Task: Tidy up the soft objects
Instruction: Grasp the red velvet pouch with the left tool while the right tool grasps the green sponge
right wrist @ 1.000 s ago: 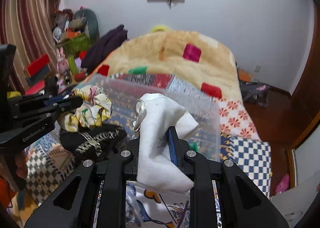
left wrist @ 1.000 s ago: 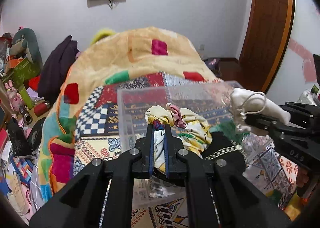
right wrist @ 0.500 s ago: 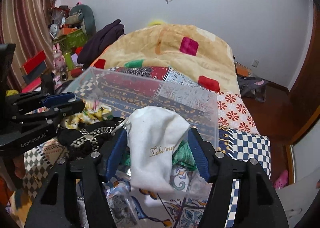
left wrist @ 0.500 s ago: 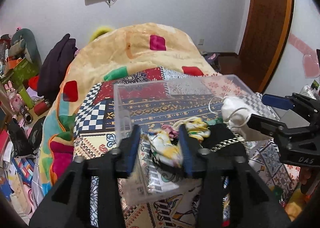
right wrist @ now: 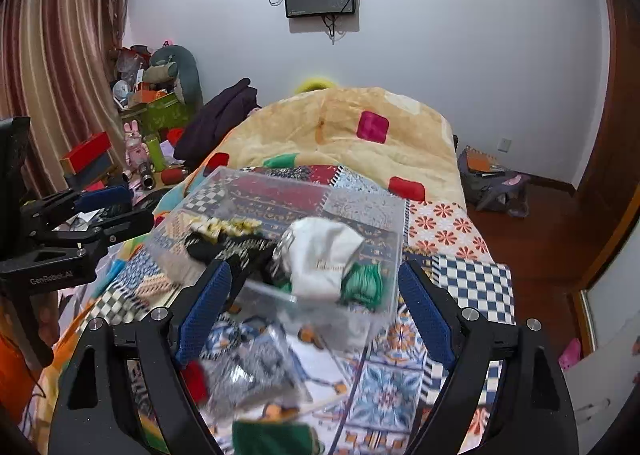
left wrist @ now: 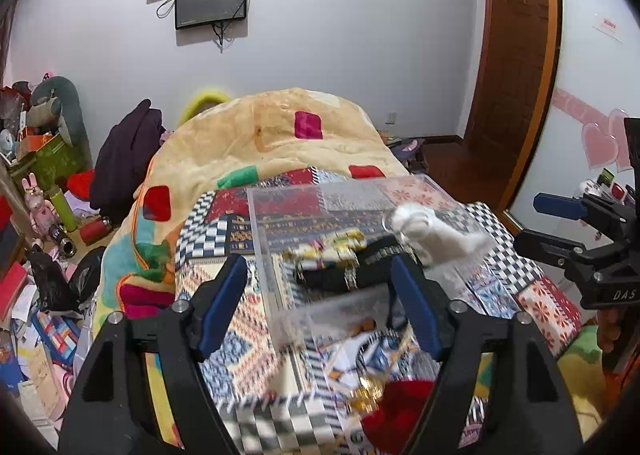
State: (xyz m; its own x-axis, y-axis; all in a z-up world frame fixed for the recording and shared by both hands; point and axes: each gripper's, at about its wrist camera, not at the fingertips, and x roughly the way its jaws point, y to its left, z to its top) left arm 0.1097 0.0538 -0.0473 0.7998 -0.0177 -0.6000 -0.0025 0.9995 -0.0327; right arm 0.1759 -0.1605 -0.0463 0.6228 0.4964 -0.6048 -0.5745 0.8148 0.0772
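Right now I see both tools spread wide and holding nothing: my left gripper has its blue-padded fingers far apart, framing the near end of the clear plastic box, and my right gripper stands just as open over the same box from the other side. That box sits on the patchwork quilt that covers the bed, with an orange blanket heaped beyond it. Inside it lies a white drawstring pouch, resting against a green yarn bundle at the box's right end. To the left of the pouch a black piece with a checked band lies across the middle, and a yellow floral scrunchie sits at the far left end, touching the black piece. On the quilt outside the box, near my left gripper, I see a red woolly item, blurred. A crumpled clear bag lies near my right gripper, and another green item shows at the bottom edge; I cannot tell what it is.
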